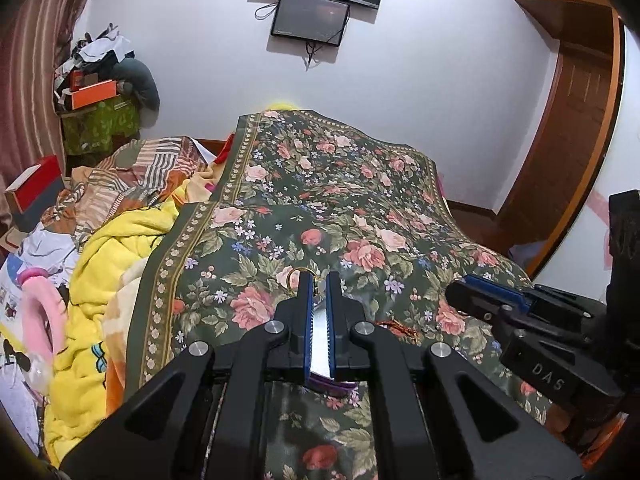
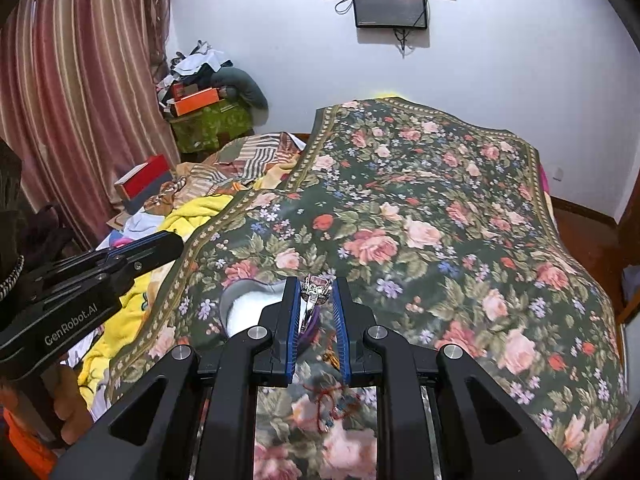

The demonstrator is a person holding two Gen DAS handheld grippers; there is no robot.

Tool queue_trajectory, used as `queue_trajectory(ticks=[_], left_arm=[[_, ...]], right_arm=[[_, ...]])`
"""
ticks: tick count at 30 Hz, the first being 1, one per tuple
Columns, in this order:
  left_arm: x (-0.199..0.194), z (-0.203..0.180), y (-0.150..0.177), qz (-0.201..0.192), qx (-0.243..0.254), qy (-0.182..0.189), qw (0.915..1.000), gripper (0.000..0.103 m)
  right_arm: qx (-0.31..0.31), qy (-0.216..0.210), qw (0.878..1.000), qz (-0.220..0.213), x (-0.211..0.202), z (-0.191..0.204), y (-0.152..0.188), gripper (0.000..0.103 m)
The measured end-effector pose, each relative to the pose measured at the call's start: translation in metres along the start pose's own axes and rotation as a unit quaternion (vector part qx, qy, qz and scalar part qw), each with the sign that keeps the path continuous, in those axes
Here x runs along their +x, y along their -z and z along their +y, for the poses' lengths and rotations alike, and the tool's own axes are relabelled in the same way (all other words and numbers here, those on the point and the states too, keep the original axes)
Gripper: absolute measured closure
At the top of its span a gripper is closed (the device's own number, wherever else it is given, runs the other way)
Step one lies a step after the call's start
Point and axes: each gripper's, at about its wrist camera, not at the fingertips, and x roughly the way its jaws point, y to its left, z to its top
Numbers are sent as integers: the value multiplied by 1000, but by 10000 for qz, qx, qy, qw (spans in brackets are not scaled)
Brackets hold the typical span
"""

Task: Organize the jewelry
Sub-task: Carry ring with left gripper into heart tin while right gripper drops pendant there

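My right gripper (image 2: 316, 294) is pinched on a stone-set ring (image 2: 317, 286), and the white-lined jewelry box (image 2: 248, 304) sits just to its left on the floral bedspread (image 2: 440, 220). My left gripper (image 1: 319, 288) looks nearly closed over something gold (image 1: 298, 274), possibly a ring; I can't tell.

The bed is covered by a dark green bedspread (image 2: 440, 200) printed with pink and red roses and small blue flowers, edged by a beige dotted border. Beside it a bright yellow blanket (image 1: 116, 264) is seen, and maroon curtains (image 2: 80, 92) striped in cream. The black fingers (image 2: 294, 312) are lined with blue ribbed pads.
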Motion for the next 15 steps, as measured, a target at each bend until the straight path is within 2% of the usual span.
queue_trajectory(ticks=[15], left_arm=[[43,16,11,458,2,76,9989,99]], right_arm=[[-133,-312,9988,361,47,14,-1,89]])
